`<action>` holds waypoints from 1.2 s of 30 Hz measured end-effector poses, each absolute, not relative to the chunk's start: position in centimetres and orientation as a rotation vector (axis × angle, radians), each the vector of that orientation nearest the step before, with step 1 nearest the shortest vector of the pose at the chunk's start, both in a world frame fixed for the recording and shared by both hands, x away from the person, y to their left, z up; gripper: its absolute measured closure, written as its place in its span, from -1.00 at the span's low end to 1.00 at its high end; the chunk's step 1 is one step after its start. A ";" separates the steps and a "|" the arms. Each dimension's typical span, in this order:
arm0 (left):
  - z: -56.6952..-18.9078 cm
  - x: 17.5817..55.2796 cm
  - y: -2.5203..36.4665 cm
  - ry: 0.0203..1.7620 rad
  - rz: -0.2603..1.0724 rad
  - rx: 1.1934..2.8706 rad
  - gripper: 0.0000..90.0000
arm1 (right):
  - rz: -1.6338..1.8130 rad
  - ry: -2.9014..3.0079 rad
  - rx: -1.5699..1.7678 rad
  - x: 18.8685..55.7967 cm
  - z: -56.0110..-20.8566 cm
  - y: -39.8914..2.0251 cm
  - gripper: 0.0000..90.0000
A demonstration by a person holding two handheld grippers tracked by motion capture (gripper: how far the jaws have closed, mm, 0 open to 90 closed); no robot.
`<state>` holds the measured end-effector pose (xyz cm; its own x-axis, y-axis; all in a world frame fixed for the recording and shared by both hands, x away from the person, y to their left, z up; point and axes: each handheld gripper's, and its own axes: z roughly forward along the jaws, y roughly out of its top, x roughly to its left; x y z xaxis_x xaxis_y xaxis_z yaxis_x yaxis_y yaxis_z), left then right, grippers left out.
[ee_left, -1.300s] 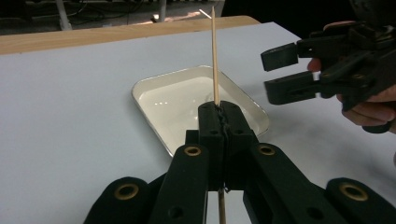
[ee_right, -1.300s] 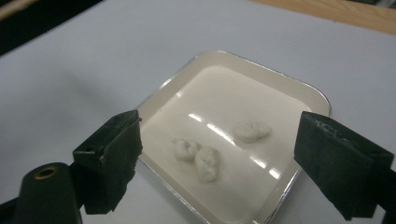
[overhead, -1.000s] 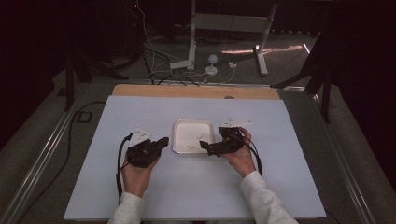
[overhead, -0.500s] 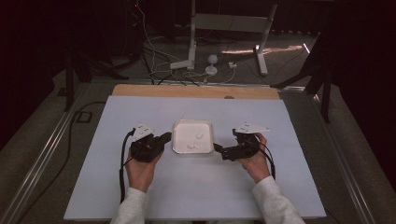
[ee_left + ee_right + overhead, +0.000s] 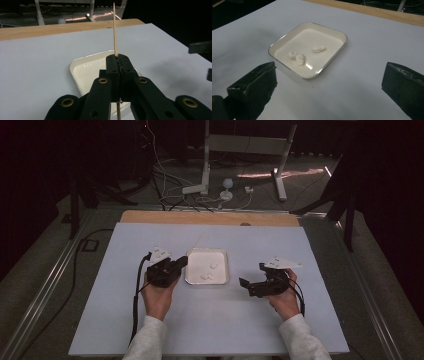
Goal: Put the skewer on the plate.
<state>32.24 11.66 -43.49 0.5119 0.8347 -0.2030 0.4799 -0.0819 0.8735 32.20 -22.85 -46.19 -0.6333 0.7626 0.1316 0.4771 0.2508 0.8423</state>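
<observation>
The left gripper has its jaws clamped on a thin wooden skewer, which rises past the white tray at mid-table. The right gripper, jaws wide and holding nothing, sits just right of the tray. Three small pale lumps, perhaps dough, lie in the tray.

We see our right gripper with its two black jaws spread wide over the pale blue table top. Beyond them sits a shallow square white dish holding three small white lumps.
</observation>
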 end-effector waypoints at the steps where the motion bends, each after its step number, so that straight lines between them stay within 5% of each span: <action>1: -43.5 32.3 11.5 1.117 0.433 1.724 0.99 | 1.332 2.220 1.149 32.1 -46.3 -23.1 -1.00; 36: -46.9 35.8 8.2 1.214 0.472 1.759 0.98 | 1.329 2.141 1.226 29.6 -47.0 -27.9 -1.00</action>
<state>35.82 8.22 -46.89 0.4404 0.8799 -0.1783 0.5283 -0.0934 0.8439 29.60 -27.91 -47.02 -0.5710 0.8073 0.1490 0.4919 0.1912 0.8494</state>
